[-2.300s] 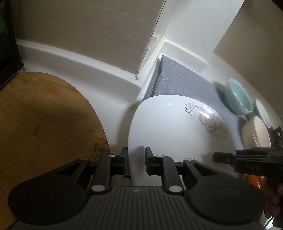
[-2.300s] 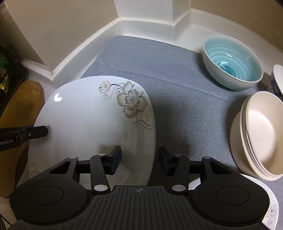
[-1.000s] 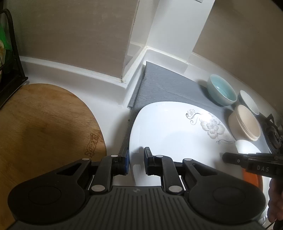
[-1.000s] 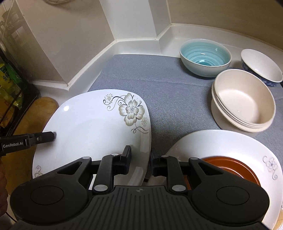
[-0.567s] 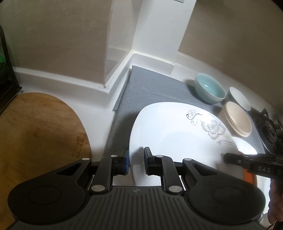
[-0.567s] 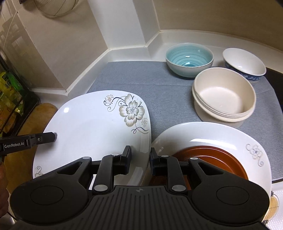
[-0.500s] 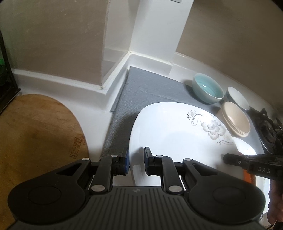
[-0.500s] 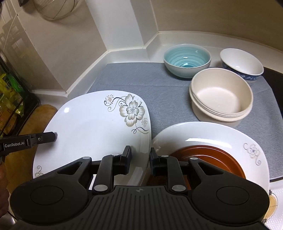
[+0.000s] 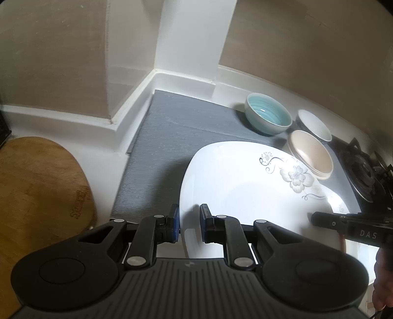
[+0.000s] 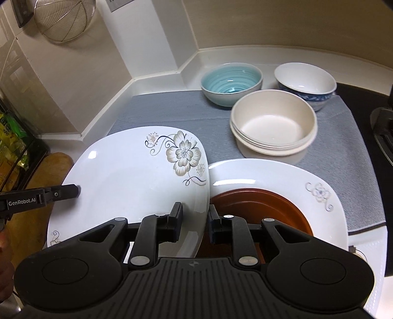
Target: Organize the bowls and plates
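Note:
A white square plate with a grey flower print (image 9: pixel 245 191) (image 10: pixel 127 176) hangs above the grey mat (image 9: pixel 172 132), held at two opposite rims. My left gripper (image 9: pixel 189 220) is shut on its left rim, and its black finger also shows in the right wrist view (image 10: pixel 71 191). My right gripper (image 10: pixel 195 218) is shut on the right rim. That rim overlaps the edge of a second white flower plate (image 10: pixel 282 181), which lies on the mat with a brown dish (image 10: pixel 260 206) in it.
A stack of cream bowls (image 10: pixel 272 122), a teal bowl (image 10: pixel 231 81) and a blue-and-white bowl (image 10: pixel 304 78) stand at the back of the mat. A wooden board (image 9: pixel 36 186) lies to the left and a black stove burner (image 9: pixel 363 171) to the right. A wire strainer (image 10: pixel 63 19) hangs on the wall.
Both grippers carried the flower plate to the right, away from the wooden board. The second plate with the brown dish has come fully into the right wrist view, under the held plate's rim.

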Demonstrator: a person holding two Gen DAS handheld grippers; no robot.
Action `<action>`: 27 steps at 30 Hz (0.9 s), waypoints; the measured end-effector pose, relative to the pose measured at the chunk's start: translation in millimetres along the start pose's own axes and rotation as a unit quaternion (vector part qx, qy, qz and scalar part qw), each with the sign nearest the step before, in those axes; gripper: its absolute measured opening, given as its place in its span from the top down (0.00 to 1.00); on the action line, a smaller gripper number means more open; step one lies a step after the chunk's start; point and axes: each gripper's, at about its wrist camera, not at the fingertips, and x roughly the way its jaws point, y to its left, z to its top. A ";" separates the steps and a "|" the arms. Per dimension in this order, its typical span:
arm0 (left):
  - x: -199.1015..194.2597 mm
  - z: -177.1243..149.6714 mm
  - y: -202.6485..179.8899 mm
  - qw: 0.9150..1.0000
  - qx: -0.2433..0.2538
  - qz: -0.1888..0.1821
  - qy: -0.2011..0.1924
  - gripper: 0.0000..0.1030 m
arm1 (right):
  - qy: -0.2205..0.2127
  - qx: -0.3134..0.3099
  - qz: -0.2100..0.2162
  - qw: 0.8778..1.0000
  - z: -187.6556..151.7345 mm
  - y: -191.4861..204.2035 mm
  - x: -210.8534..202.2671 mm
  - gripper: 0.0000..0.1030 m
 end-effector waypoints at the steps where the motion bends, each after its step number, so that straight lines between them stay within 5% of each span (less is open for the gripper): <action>1: -0.1 -0.2 -2.0 1.000 0.001 -0.001 0.000 0.83 | -0.001 0.001 -0.001 1.000 -0.9 -1.2 -0.3 0.78; 27: 8.4 -16.4 -55.0 0.999 0.041 -0.029 0.014 0.83 | -0.004 0.041 -0.023 0.999 -3.0 -11.3 -3.0 0.78</action>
